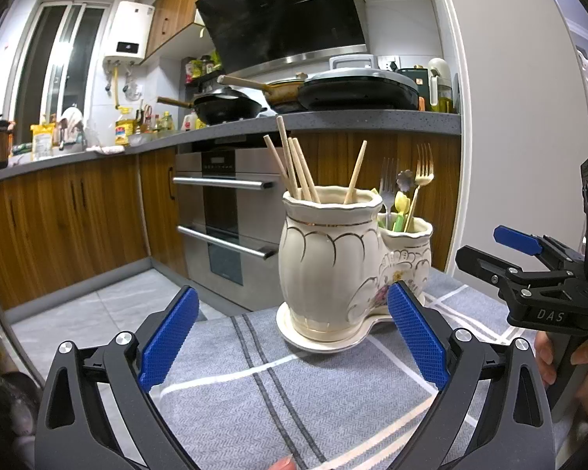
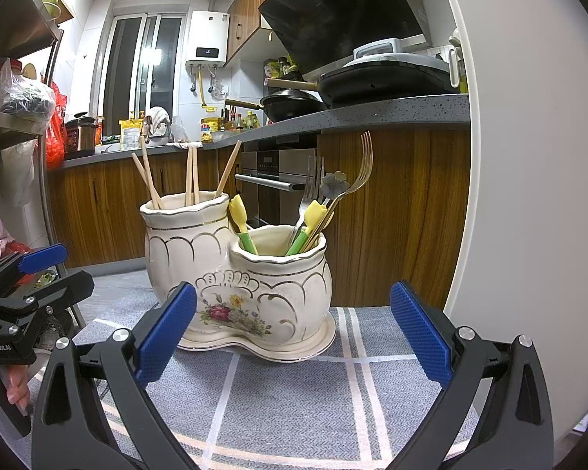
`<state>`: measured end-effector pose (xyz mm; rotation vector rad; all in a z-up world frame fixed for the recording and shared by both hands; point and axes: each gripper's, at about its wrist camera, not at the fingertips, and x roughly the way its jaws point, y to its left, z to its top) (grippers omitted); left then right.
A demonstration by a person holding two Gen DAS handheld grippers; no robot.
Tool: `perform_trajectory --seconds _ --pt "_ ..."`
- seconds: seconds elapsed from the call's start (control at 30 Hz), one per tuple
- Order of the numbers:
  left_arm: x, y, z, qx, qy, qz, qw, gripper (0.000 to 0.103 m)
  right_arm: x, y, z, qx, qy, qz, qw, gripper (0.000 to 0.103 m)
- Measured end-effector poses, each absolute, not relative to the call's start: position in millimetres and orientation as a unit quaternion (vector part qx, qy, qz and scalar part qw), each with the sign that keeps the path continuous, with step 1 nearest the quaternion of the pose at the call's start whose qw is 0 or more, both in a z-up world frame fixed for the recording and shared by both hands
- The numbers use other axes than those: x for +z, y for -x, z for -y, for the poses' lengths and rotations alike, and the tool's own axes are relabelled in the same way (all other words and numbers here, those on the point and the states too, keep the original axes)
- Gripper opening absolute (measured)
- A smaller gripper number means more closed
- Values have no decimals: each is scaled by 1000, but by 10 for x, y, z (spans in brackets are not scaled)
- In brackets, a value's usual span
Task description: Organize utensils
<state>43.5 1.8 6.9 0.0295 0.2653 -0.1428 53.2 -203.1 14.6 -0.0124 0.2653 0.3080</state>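
Holding: nothing; left hand-held gripper (image 1: 294,337) and right hand-held gripper (image 2: 294,337) both spread wide
Holder (image 2: 239,274): chopsticks (image 2: 190,174) in tall pot, forks (image 2: 313,184) in low pot
Worktop: grey cloth (image 2: 294,391)

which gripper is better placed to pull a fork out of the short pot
Right, probably. The right hand-held gripper is open and faces the short pot holding the forks; from the left hand-held gripper, the tall pot partly blocks it.
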Motion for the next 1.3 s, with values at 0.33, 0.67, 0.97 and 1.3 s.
perform_trajectory --seconds 0.33,0.67,0.97,1.3 --pt "70 -433 -20 -71 -15 -132 989 97 144 -527 2031 153 6 -132 979 98" --pt "70 -430 -28 -71 -14 -132 989 97 134 -533 2033 149 6 -134 980 98" --pt "55 -406 -81 -69 -15 -135 988 98 134 -538 2037 148 6 -135 980 98" --pt "44 -439 -92 -61 -15 -140 988 98 85 -663 2204 87 -9 -176 981 98"
